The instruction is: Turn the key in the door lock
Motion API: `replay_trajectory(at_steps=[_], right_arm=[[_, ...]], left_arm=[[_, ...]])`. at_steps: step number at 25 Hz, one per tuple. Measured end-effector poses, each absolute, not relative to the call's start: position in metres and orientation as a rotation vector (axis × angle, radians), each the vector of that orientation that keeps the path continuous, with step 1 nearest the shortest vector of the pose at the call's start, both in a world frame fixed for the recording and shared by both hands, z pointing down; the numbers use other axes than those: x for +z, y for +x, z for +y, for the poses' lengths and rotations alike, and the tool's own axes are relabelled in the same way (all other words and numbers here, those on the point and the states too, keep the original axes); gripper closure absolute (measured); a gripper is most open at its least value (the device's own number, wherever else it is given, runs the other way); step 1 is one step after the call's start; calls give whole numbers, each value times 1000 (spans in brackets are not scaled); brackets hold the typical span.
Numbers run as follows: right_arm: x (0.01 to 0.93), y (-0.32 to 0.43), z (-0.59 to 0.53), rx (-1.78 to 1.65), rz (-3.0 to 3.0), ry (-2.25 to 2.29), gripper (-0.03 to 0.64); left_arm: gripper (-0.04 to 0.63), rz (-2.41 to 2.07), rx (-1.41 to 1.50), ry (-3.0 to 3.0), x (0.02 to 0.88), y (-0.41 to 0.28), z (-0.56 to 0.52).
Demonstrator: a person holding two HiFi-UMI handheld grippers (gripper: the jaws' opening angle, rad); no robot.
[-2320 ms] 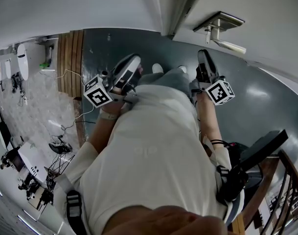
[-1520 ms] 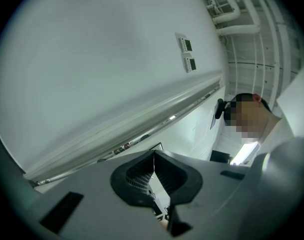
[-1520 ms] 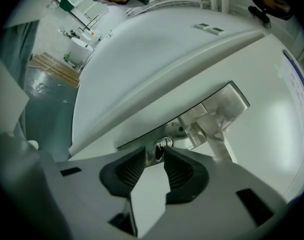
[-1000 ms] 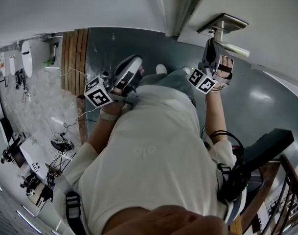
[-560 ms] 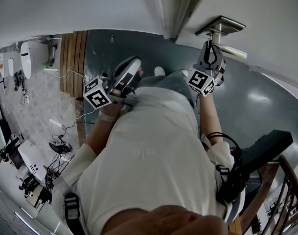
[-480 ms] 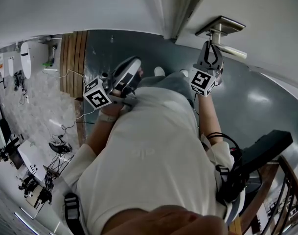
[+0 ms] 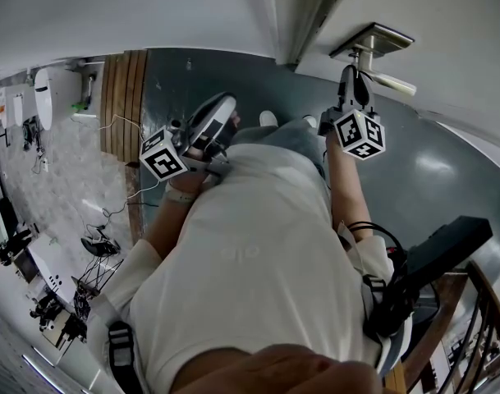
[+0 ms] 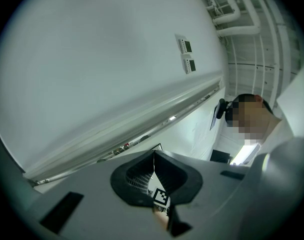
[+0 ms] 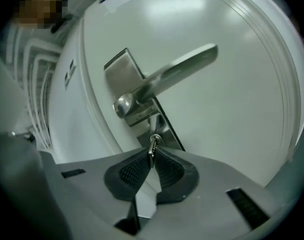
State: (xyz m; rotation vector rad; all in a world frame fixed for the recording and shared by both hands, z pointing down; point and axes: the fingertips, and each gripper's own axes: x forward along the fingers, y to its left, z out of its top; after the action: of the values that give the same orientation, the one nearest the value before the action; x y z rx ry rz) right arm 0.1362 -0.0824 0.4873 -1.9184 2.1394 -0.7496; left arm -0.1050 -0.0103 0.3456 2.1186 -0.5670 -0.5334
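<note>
Now my right tool (image 9: pixel 152 159) pinches the key (image 9: pixel 153 143) under the door handle (image 9: pixel 177 70); my left tool (image 8: pixel 153 155), squeezed shut, hangs in open air.

White wall (image 7: pixel 110 15) up top. Floor (image 7: pixel 447 171) is dark grey-blue and glossy, with light glare. Wood plank strip (image 7: pixel 122 97) at left, then pale speckled flooring (image 7: pixel 52 171) with loose cables (image 7: pixel 102 243). Wooden railing (image 7: pixel 455 279) lower right.

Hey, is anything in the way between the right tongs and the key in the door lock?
Nothing visible stands between them. The right tongs are shut on the key, which sits in the lock just under the door handle.
</note>
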Motion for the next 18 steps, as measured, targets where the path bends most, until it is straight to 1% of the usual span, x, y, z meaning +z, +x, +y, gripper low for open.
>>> replay_trajectory(at_steps=[3,8,18], right_arm=[[486,138,-83,-947,1943,-1702,574],[492,141,-83,-1181,1619,-1446,577],[496,145,-82,-1309,1326,-1136,575]], left_arm=[[586,-568,-539,2113,346,-105,-9],[586,-570,-548,2105,346,-106,-12],[586,-575,-552,2102,347,-108,-11]])
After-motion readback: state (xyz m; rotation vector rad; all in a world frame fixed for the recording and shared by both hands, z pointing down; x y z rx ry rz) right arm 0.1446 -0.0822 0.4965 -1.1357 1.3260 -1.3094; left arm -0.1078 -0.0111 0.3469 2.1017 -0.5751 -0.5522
